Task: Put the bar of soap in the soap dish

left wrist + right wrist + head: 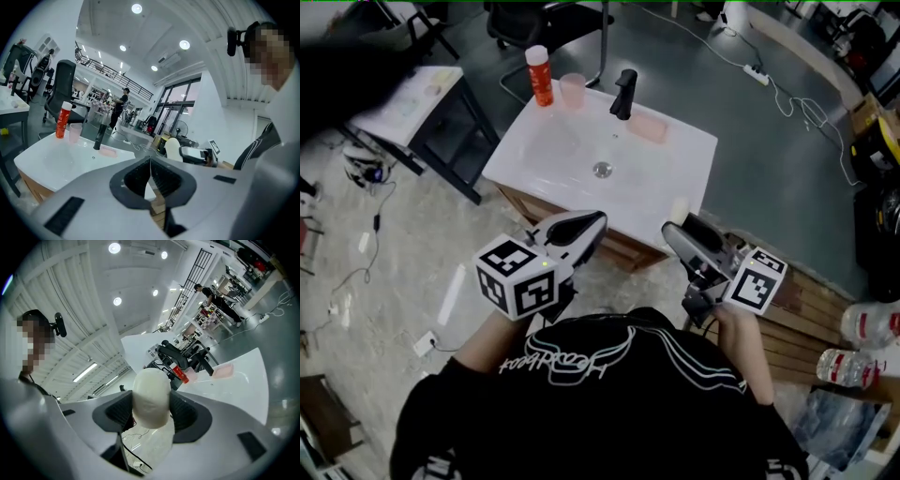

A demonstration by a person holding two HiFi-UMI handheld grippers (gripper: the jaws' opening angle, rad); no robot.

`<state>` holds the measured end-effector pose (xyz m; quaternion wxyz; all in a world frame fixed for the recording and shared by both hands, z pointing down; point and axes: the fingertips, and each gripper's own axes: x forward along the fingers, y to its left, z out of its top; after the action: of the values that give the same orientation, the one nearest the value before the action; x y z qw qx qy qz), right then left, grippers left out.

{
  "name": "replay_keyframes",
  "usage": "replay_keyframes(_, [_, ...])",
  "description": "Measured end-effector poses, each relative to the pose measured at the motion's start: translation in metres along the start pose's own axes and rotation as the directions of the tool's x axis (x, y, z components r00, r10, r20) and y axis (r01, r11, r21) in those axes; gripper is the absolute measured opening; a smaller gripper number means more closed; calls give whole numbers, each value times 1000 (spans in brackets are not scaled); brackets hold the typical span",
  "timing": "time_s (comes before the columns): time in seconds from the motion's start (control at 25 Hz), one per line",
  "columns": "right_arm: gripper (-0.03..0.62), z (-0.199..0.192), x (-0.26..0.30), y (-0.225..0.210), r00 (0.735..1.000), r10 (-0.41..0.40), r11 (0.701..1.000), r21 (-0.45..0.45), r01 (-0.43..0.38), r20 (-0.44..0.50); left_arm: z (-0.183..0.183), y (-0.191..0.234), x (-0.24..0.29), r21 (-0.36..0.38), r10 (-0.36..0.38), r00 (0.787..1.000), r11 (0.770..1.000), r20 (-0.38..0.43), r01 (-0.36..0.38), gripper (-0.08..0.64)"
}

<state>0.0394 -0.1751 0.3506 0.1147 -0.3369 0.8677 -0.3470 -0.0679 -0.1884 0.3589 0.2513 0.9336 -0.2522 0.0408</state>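
Observation:
A cream oval bar of soap (151, 397) sits between the pads of my right gripper (151, 411), which is shut on it. In the head view the soap (679, 210) pokes out past the right gripper (684, 228), just short of the near right corner of the white sink (553, 150). The pink soap dish (648, 128) lies on the sink's far side, right of the black faucet (623, 94); it also shows as a pink soap dish (223, 371). My left gripper (591, 225) hangs at the sink's near edge, jaws shut and empty (150, 171).
A red bottle (540, 75) and a pink cup (572, 91) stand at the sink's far left corner. A dark table (412, 98) is to the left, an office chair (544, 23) behind. Water bottles (867, 323) and wooden slats (797, 309) lie at the right.

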Motion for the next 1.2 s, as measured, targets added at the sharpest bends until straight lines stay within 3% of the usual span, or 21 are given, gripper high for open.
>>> replay_keyframes(0.52, [266,39,4,-37,999,-35,999,-40,35,-4,10,18,40,-24,6,1000,1000,-14,-6,25])
replay_keyframes(1.2, [265,108,47,-135,997,-27,999,31,29,-73,45,80,126,-114,58,998,992,-34,-61,25])
